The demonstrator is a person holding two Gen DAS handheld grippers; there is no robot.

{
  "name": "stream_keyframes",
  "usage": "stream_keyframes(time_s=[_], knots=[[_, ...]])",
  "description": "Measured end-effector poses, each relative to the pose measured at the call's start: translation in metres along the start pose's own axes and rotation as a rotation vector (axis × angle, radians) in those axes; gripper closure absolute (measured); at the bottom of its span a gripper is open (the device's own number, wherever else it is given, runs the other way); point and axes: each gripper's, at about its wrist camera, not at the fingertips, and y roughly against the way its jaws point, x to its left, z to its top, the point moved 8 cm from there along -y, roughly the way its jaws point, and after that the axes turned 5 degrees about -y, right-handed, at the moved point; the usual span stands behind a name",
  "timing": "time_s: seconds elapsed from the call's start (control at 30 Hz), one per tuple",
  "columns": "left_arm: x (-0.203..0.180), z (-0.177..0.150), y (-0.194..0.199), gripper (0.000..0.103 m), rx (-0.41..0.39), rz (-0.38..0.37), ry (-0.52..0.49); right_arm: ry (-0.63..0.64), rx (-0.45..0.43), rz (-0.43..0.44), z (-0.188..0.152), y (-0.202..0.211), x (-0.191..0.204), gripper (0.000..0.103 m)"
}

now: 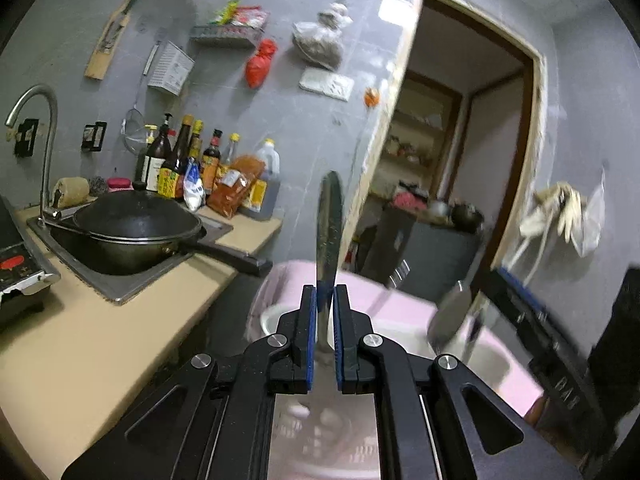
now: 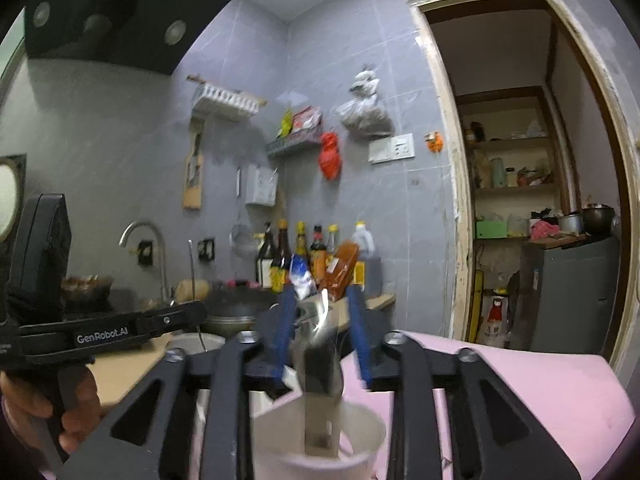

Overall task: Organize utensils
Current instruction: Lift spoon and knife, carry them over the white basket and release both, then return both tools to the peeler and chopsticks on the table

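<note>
My left gripper point(image 1: 327, 292) is shut on a flat metal utensil point(image 1: 330, 220) that stands upright between its blue pads. Under it a white cup point(image 1: 272, 320) sits on a pink surface point(image 1: 404, 300). My right gripper point(image 2: 320, 300) is open, its blue pads point(image 2: 358, 320) standing apart. Between them is a blurred metal utensil point(image 2: 320, 344) whose lower end is inside a white cup point(image 2: 360, 420); the pads do not press on it. The right wrist view also shows the left gripper point(image 2: 198, 314) at the left, held by a hand point(image 2: 76, 412).
A beige counter point(image 1: 80, 340) runs along the left. It carries a sink with a black wok point(image 1: 136, 228), a tap point(image 1: 44, 140), several sauce bottles point(image 1: 180, 160) and a cooker point(image 1: 16, 264). On the right an open doorway point(image 2: 520, 200) leads to shelves and a grey cabinet point(image 2: 568, 292).
</note>
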Motion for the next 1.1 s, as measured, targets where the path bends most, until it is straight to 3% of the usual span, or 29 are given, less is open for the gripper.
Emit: stream_keyframes(time_s=[0.07,0.13,0.23,0.33,0.37,0.43,0.53,0.67,0.9,1.1], knots=[[-0.002,-0.007,0.002,0.094,0.032,-0.010,-0.005,0.009,0.025,0.006,0.000,0.006,-0.001,0.070],[-0.006,-0.010,0.005,0.083,0.046,-0.022,-0.007,0.006,0.034,-0.009,0.002,0.016,-0.005,0.068],[-0.015,-0.011,0.011,0.067,0.043,-0.022,-0.016,-0.013,0.024,-0.035,0.008,0.034,-0.013,0.054],[-0.026,-0.009,0.016,0.063,0.040,-0.033,-0.027,-0.024,0.020,-0.075,0.013,0.052,-0.023,0.046],[-0.032,-0.008,0.018,0.061,0.039,-0.023,-0.042,-0.023,0.021,-0.092,0.014,0.058,-0.027,0.037],[-0.042,-0.006,0.023,0.044,0.025,-0.011,-0.064,-0.029,0.018,-0.123,0.017,0.071,-0.036,0.026],[-0.059,-0.003,0.031,0.024,-0.014,0.003,-0.077,-0.035,0.013,-0.175,0.021,0.091,-0.052,0.019],[-0.085,-0.003,0.035,0.016,-0.042,0.002,-0.105,-0.033,0.007,-0.247,0.025,0.118,-0.073,0.000],[-0.134,-0.022,0.027,0.012,-0.003,-0.043,-0.176,-0.004,0.014,-0.358,0.026,0.162,-0.107,0.000],[-0.170,-0.054,0.003,0.012,0.128,-0.101,-0.231,-0.001,0.086,-0.422,0.010,0.183,-0.136,0.000]])
